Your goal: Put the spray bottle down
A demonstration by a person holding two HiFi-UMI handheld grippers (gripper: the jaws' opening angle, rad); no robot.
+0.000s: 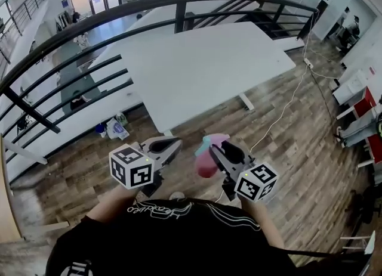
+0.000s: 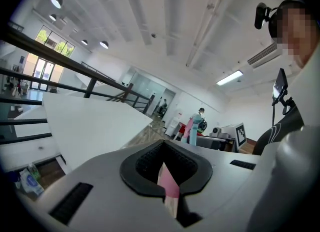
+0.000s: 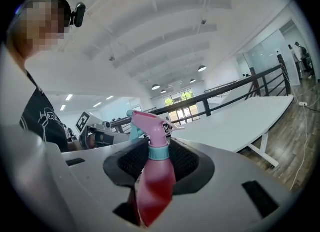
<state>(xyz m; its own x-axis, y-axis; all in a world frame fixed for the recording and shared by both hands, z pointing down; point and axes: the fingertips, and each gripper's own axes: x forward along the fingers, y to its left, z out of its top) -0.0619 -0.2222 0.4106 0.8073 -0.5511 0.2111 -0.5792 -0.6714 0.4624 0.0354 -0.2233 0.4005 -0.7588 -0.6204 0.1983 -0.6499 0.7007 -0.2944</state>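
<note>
R gripper (image 1: 215,151) clamped on pink spray bottle (image 3: 152,186): to be set upright on white desk (image 1: 203,72) ahead of fingers, then released. L gripper (image 2: 165,168) pinching thin pink strip (image 2: 169,187).

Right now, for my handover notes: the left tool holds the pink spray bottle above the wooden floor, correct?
Not the left: the right tool holds the pink spray bottle above the wooden floor, as the right gripper view shows.
</note>
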